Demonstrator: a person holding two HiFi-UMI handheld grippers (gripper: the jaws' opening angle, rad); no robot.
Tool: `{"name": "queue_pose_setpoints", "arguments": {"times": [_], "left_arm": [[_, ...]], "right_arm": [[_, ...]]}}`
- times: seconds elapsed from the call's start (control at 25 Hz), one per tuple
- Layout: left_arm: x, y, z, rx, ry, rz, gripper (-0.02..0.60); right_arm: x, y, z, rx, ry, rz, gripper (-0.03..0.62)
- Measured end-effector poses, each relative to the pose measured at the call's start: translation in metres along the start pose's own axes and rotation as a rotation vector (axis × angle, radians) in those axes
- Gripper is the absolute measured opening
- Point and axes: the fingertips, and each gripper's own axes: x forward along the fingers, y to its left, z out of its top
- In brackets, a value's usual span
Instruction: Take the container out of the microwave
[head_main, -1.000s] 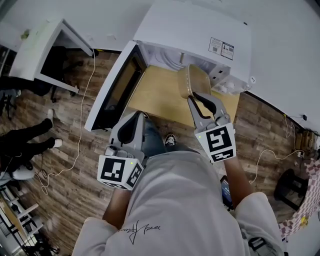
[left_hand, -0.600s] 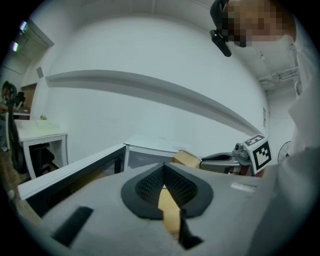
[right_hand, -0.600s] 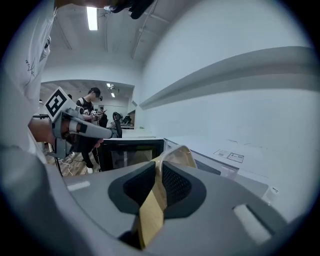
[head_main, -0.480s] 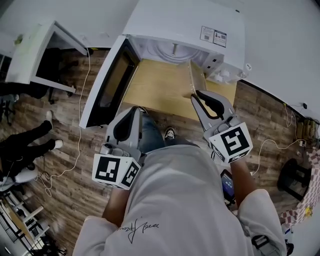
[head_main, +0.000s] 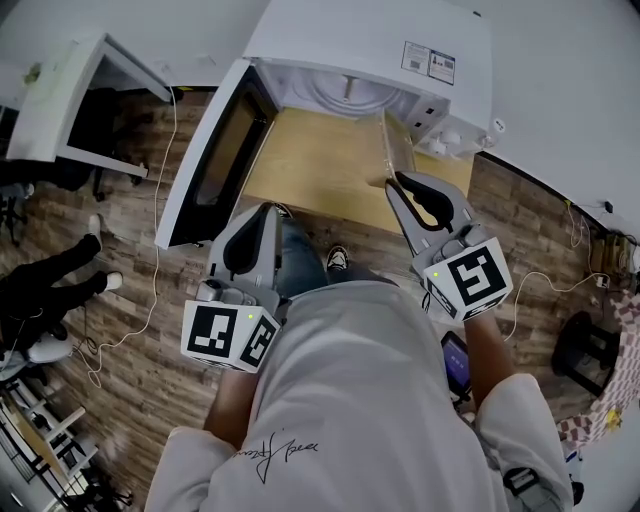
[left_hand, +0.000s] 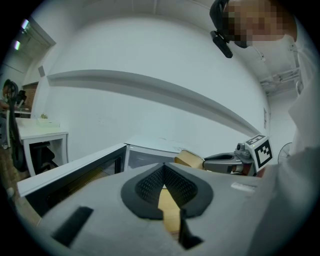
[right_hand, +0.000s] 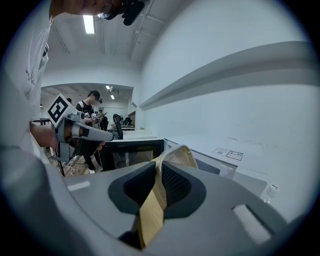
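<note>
The white microwave (head_main: 370, 50) stands on a wooden table (head_main: 310, 180) with its door (head_main: 210, 165) swung open to the left. My right gripper (head_main: 398, 182) is shut on the rim of the tan, clear-walled container (head_main: 396, 148), which hangs outside the oven's mouth, near its right front corner. In the right gripper view the container (right_hand: 179, 156) rises edge-on between the pads of that gripper (right_hand: 159, 175). My left gripper (head_main: 255, 240) hovers at the table's near edge by the door, jaws together and empty. The left gripper view shows its tips (left_hand: 163, 170), the container (left_hand: 189, 159) and the right gripper (left_hand: 225, 161).
A white desk (head_main: 70, 100) stands at the far left, with another person's legs (head_main: 50, 285) and cables on the wooden floor beside it. The microwave's knobs (head_main: 450, 140) are just right of the container. My own shoe (head_main: 338, 262) shows under the table edge.
The right gripper has drawn the container back and to the right, away from the oven's opening, and rolled it more edge-on. The left gripper has stayed by the door.
</note>
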Motion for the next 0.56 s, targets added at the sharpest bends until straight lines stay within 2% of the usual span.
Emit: {"name": "queue_pose_setpoints", "arguments": {"times": [0.56], "left_arm": [[0.0023,-0.0018,0.0063,-0.008,-0.026,0.002,-0.005]], "right_arm": [[-0.0047,-0.0063,0.0007,0.029,-0.017,-0.030,0.055]]}}
